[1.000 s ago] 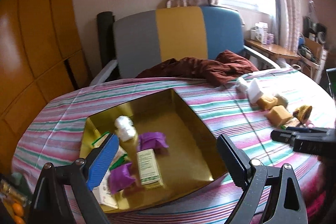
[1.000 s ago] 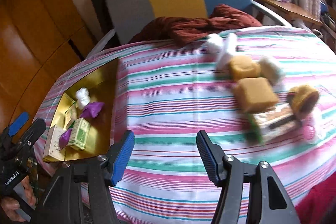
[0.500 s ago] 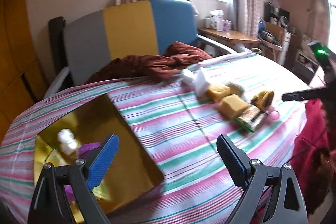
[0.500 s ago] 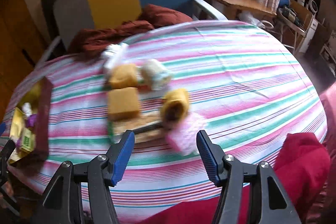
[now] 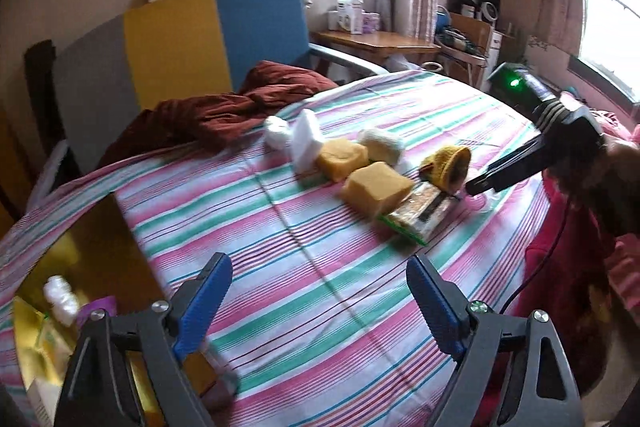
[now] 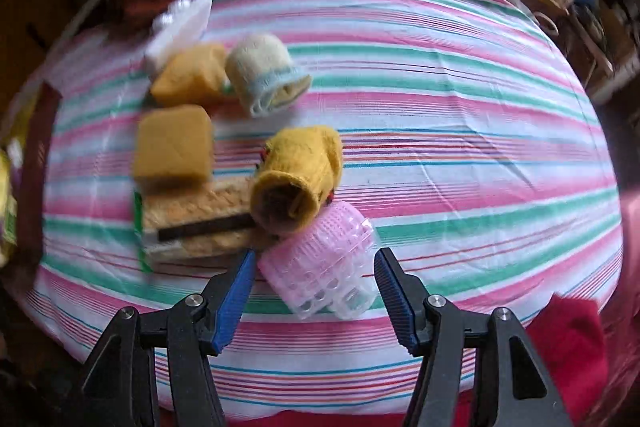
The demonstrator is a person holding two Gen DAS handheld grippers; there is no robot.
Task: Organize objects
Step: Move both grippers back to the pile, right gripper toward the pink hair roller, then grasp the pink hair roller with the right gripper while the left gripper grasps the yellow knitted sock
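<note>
1. Right gripper [image 6: 314, 285] jaws apart, straddling pink ribbed plastic basket [image 6: 320, 263] on striped worktop [image 6: 440, 131]; pads just clear of its sides.
2. Left gripper [image 5: 318, 301] jaws wide, closing, nothing between; above bare cloth beside gold tray [image 5: 100, 247].
3. Fuzzy yellow knit roll [image 6: 298, 175] touching basket; square tan sponge [image 6: 174, 145], flat cracker packet [image 6: 200, 227] alongside.

Roller [image 6: 320, 263] before rolled sock [image 6: 298, 179]
</note>
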